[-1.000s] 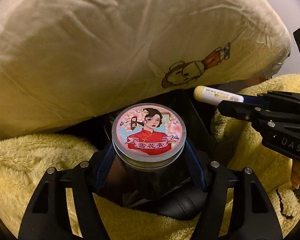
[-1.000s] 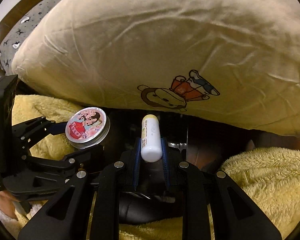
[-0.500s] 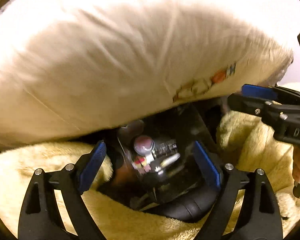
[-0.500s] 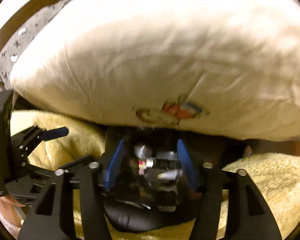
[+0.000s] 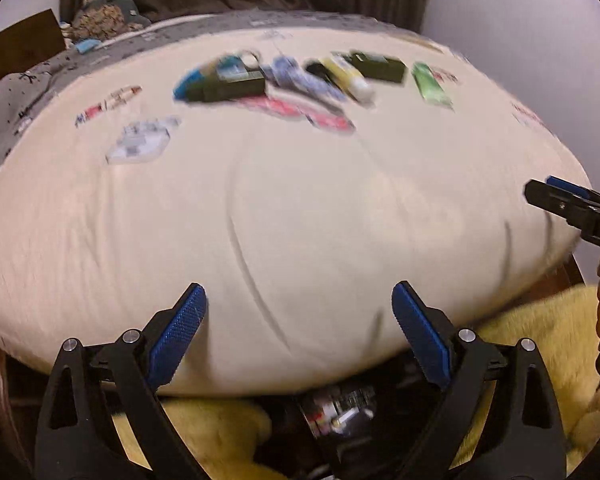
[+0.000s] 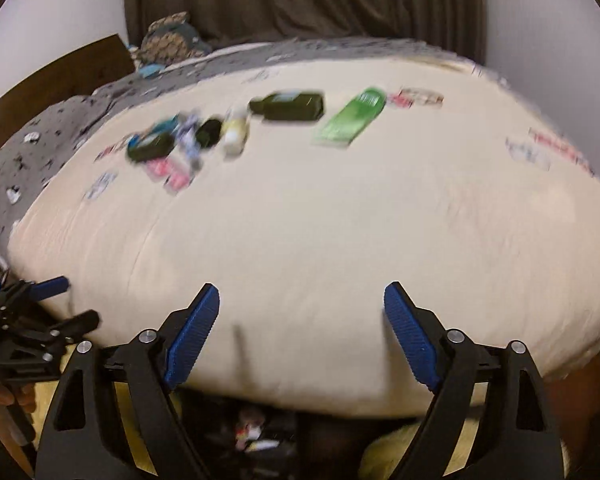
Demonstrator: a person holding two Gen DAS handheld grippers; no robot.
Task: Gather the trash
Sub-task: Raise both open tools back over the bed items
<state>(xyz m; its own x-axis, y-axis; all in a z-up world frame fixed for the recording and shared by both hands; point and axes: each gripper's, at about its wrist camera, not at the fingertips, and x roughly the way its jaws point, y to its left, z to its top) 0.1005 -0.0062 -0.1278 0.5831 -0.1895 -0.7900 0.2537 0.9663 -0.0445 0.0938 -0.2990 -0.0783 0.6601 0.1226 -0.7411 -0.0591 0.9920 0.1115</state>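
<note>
I hold both the left hand-held gripper (image 5: 298, 334) and right hand-held gripper (image 6: 302, 334) wide and empty. Trash (image 6: 286, 106) lies far across the bed (image 6: 340, 220); next, I judge, reach and pick 1.

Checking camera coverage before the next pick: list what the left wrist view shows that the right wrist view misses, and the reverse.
Only the left wrist view shows the right gripper at its right edge. Only the right wrist view shows the left gripper at its left edge. Both share the cream pillow, the green tube, a dark bottle and the blurred bin contents below. Both grippers stand open.
</note>
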